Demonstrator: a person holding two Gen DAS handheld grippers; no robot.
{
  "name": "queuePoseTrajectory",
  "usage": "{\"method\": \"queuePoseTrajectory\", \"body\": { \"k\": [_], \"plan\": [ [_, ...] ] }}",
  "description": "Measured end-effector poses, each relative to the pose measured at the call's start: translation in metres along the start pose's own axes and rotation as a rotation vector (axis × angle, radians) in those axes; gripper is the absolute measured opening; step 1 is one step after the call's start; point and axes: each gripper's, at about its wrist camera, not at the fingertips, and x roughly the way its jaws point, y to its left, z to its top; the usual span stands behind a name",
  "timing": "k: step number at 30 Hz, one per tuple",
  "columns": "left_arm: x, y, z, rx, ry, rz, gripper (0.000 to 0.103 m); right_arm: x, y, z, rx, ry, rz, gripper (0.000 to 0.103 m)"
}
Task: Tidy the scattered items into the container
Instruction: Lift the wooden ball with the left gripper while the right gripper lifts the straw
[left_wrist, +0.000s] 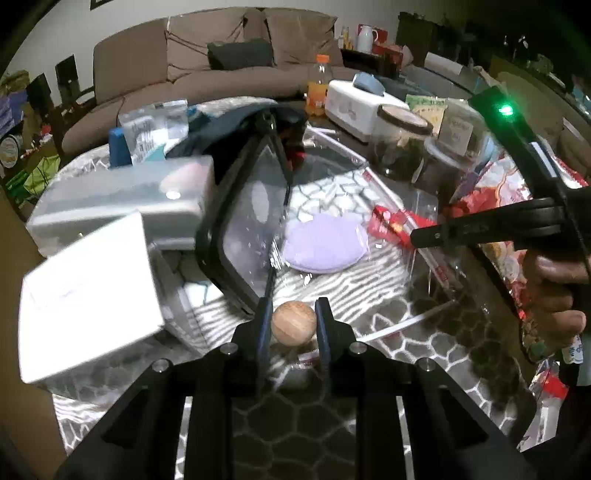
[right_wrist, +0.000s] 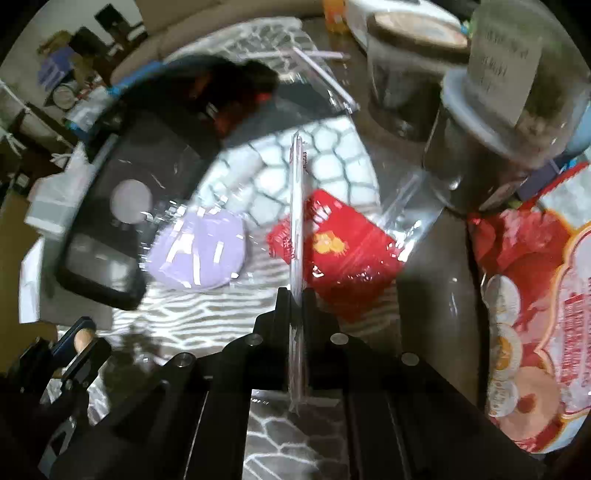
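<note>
Though motion-blurred, bag rim (right_wrist: 296, 206) hides right fingers' (right_wrist: 282, 306) contact.

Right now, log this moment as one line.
left tongs: shut on wooden ball | right tongs: shut on clear bag rim | in bag: purple pad, red packet

A round pad (left_wrist: 322, 243) lies inside the clear box (left_wrist: 436, 258). A packet (right_wrist: 343, 236) lies right of it. A wooden ball (left_wrist: 293, 322) is before the box.
</note>
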Motion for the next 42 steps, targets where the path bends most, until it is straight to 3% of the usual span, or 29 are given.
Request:
{"method": "queuePoseTrajectory", "body": {
  "k": [12,22,31,35,39,42],
  "plan": [
    [-0.066,0.008,0.037,0.004,-0.217,0.025,0.023,-0.126,0.052,-0.014,-0.17,-0.455,-0.209,0.007],
    [-0.142,0.04,0.068,-0.026,-0.441,0.125,0.023,-0.206,0.085,-0.024,-0.157,-0.716,-0.197,0.007],
    [-0.199,0.077,0.088,-0.103,-0.603,0.219,0.023,-0.253,0.119,-0.032,-0.169,-0.867,-0.202,0.007],
    [-0.228,0.087,0.085,-0.137,-0.696,0.274,0.023,-0.274,0.141,-0.037,-0.165,-0.938,-0.154,0.007],
    [-0.239,0.095,0.082,-0.151,-0.731,0.314,0.023,-0.277,0.167,-0.038,-0.21,-0.959,-0.136,0.007],
    [-0.239,0.102,0.083,-0.181,-0.723,0.307,0.023,-0.264,0.183,-0.029,-0.233,-0.922,-0.114,0.007]
  ]
}}
